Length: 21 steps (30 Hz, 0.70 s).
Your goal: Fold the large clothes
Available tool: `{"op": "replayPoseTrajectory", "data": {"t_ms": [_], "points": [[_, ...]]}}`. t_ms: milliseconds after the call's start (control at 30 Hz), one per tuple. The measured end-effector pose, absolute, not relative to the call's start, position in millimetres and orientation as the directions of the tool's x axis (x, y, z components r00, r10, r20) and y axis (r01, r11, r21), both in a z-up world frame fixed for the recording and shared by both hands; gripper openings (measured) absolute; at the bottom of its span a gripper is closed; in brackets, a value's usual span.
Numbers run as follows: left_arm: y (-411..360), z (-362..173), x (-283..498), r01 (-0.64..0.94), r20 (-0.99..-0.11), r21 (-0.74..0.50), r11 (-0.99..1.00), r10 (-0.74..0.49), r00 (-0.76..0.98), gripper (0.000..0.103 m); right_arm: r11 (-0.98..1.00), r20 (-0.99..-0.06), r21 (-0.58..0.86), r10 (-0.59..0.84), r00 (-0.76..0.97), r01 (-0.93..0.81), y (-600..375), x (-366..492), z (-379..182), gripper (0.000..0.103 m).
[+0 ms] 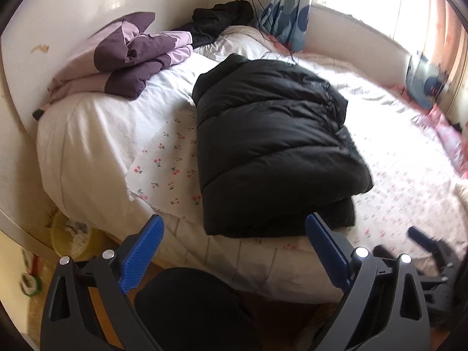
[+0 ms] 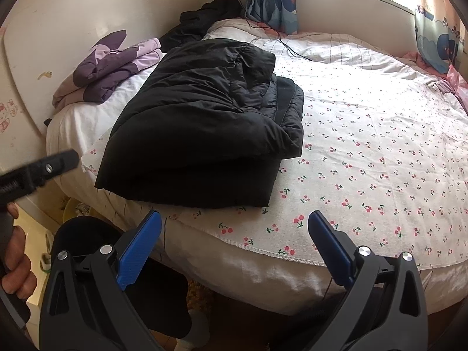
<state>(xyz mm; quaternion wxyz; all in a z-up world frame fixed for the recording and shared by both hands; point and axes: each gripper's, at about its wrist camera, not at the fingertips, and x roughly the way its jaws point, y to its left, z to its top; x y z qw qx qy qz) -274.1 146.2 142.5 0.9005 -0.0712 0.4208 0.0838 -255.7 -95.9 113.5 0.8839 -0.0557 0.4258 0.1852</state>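
A black padded coat (image 1: 272, 143) (image 2: 204, 125) lies folded in a thick rectangle on the cherry-print sheet (image 2: 365, 158), near the bed's front edge. My left gripper (image 1: 234, 222) is open, held back from the coat's near edge, with nothing between its blue pads (image 1: 140, 254). My right gripper (image 2: 234, 219) is open too, hovering over the sheet in front of the coat's near right corner. The left gripper's body (image 2: 44, 166) and the hand holding it show at the left of the right wrist view.
A folded purple jacket (image 1: 128, 58) (image 2: 114, 61) lies at the bed's left side by the wall. A dark garment (image 1: 216, 20) and a cable (image 2: 280, 41) lie near the pillow. Curtains (image 1: 289, 8) hang by the window. A yellow basin (image 1: 73, 239) sits on the floor.
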Motion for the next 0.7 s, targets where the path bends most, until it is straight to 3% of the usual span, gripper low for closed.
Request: {"op": "replayPoseTrajectory", "data": {"t_ms": [300, 700], "points": [[128, 147, -280, -0.190, -0.749, 0.029, 0.981, 0.147, 0.646, 0.096, 0.926, -0.772, 0.061, 0.280, 0.570, -0.372, -99, -257, 115, 0.097], [127, 144, -278, -0.189, -0.759, 0.032, 0.981, 0.147, 0.634, 0.096, 0.927, -0.775, 0.065, 0.280, 0.566, -0.369, -100, -258, 114, 0.097]]}}
